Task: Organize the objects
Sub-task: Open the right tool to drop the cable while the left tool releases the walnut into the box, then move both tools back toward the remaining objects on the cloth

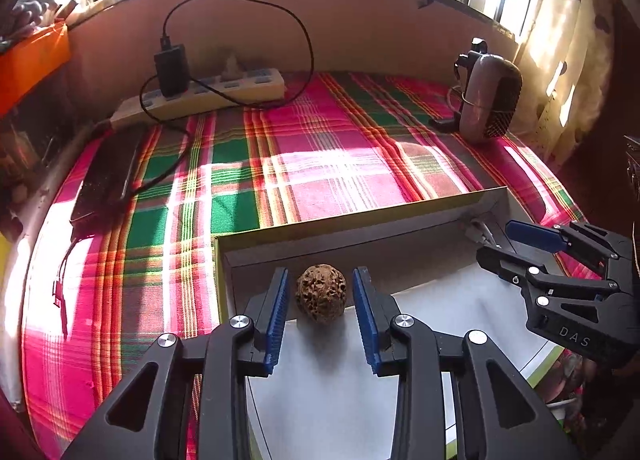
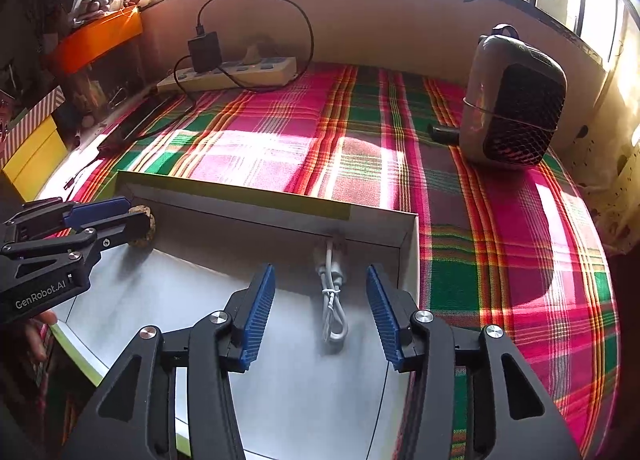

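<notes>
Two tongs [image 1: 321,296] [image 2: 321,300] open, one walnut [image 1: 321,294], one cable [image 2: 333,300]

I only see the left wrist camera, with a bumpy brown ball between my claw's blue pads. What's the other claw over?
Observer: A tied white cable lies in the shallow box, between the right claw's open pads, untouched.
Operator: Does my claw have writing on it?
Observer: Yes, the left claw's side reads GenRobot.AI.
Operator: What's way off to the left?
Observer: A yellow box with a striped box on top.
</notes>
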